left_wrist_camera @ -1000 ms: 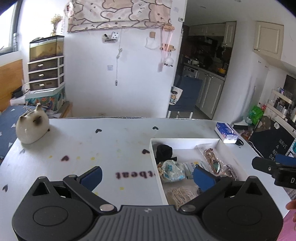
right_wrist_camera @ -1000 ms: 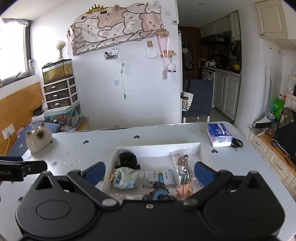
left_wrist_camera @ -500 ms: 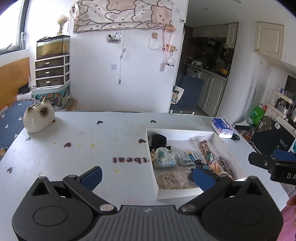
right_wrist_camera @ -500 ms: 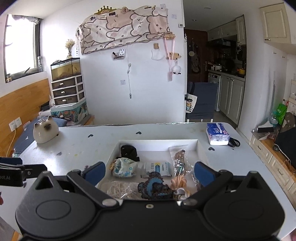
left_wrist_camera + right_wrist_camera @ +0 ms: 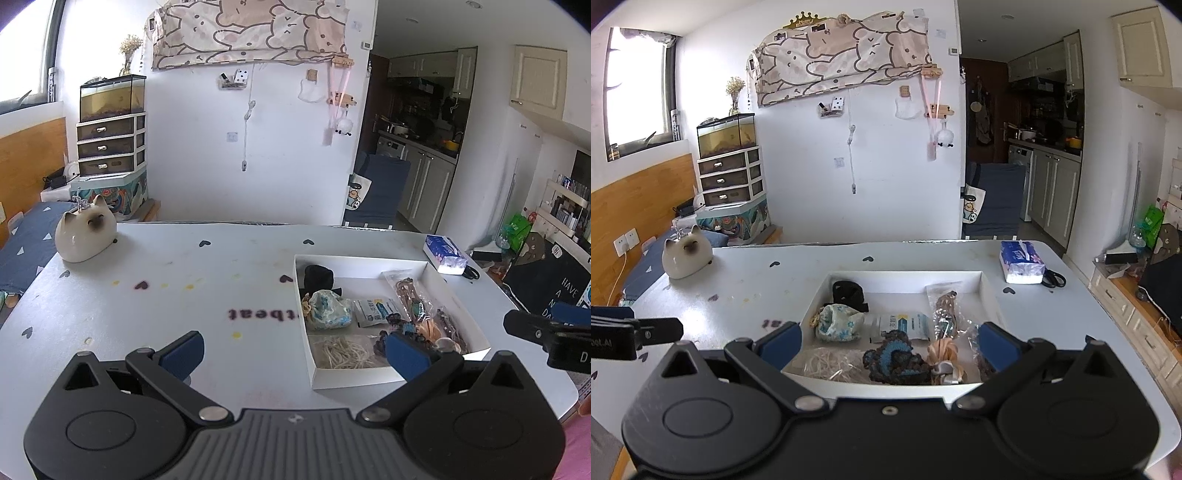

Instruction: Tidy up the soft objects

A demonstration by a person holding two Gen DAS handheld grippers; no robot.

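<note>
In the left wrist view the left gripper (image 5: 295, 349) fills the bottom of the frame, its 2 blue-padded fingers (image 5: 183, 349) spread wide with nothing between them, held above the white table (image 5: 166, 306). At lower right of centre sits the white cardboard box (image 5: 354, 377) holding the soft things: a black fabric piece (image 5: 318, 277) in its far left corner, a blue floral drawstring pouch (image 5: 327, 310) just in front of that, a sachet (image 5: 373, 312) beside the pouch, a clear bag of brown cord (image 5: 410, 291) toward the far right, and a bundle of pale string (image 5: 341, 352) in the near left corner. The right gripper's finger shows at the right edge.

In the right wrist view the right gripper (image 5: 889, 341) is likewise wide apart and holds nothing; it hangs over the near edge of the box (image 5: 905, 275), in the lower middle of the frame. Between its pads lie a blue and brown crocheted piece (image 5: 895, 360) and an orange hair tie (image 5: 943, 350).

A ceramic cat (image 5: 687, 256) stands at centre left, and a tissue pack (image 5: 1021, 262) at centre right with black scissors (image 5: 1054, 278) touching it.
</note>
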